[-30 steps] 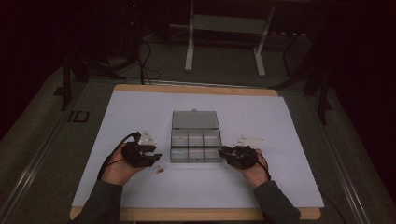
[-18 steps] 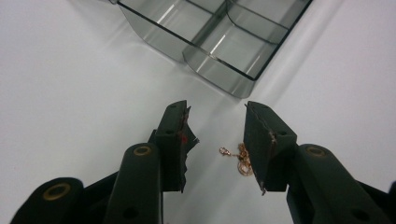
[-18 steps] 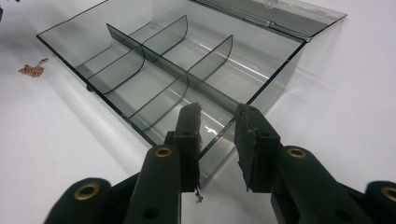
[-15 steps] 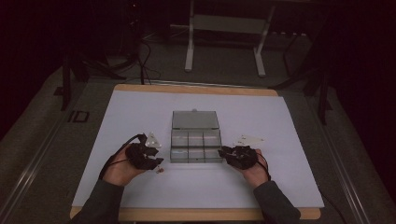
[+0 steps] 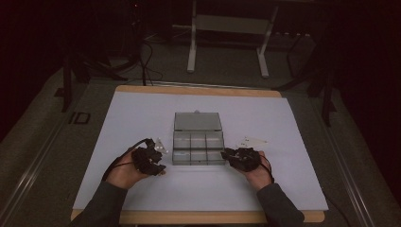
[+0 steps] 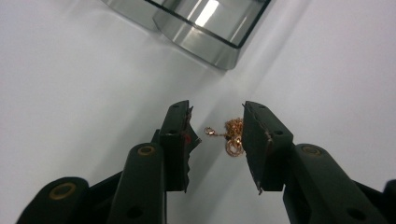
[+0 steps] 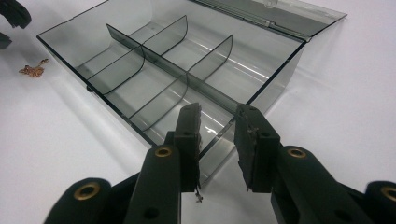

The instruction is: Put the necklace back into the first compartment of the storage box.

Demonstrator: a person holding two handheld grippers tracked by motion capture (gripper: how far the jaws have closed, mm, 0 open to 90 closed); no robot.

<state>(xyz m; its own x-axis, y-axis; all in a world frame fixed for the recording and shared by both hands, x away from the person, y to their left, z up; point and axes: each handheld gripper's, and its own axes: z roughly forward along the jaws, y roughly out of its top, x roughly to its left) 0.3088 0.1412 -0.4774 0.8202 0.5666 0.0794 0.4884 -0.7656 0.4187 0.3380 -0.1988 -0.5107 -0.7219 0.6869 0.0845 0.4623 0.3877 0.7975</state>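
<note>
The left gripper (image 6: 217, 135) is hovering low over the white table (image 5: 142, 118) with its jaws apart and just now closing in, straddling the little gold chain (image 6: 230, 137) without pinching it yet, apparently lining up to pick it up. Just beyond, the right gripper (image 7: 217, 126) is clamping the near corner wall of the clear divided box (image 7: 154, 60), probably steadying it, with the lid (image 5: 197, 121) lying open behind.

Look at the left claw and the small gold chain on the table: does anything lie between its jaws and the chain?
Nothing visible does. The gold chain lies on the bare white table between the open jaws of the left claw, which have just been closing.
</note>
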